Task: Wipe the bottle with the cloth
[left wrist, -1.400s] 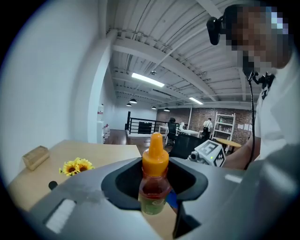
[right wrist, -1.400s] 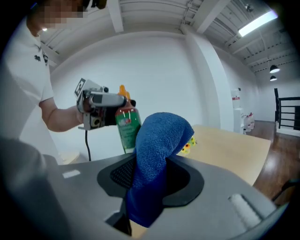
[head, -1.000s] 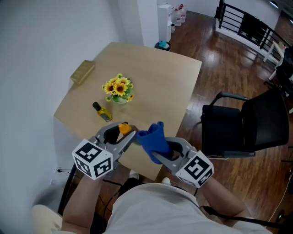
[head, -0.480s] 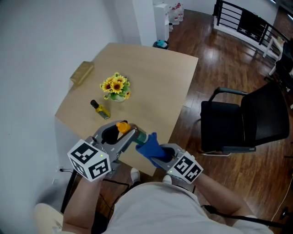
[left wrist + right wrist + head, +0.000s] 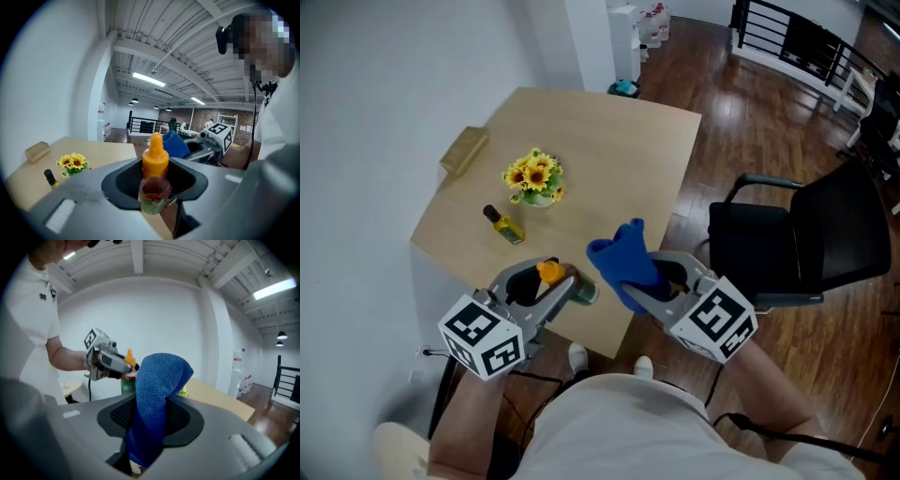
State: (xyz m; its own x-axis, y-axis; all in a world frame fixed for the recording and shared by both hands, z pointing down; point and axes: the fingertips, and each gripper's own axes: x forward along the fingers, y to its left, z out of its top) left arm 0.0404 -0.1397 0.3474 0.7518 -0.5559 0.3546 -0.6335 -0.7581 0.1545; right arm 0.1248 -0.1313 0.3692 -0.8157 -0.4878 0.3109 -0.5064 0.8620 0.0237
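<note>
Between left jaws — amber-filled bottle (image 5: 153, 180)

Small clear bottle (image 5: 153, 180) with orange cone cap, reddish liquid and a green label low on the body; clamped at mid-body between the closed jaws of the left gripper (image 5: 565, 284); upright in the left gripper view, base tilted rightward in the head view; held above the near edge of the table (image 5: 600, 159). Blue terry cloth (image 5: 155, 394), folded into a thick strip, pinched between the jaws of the right gripper (image 5: 645, 281); free end standing above the jaws and curling over. Cloth close beside the bottle; contact not discernible.
</note>
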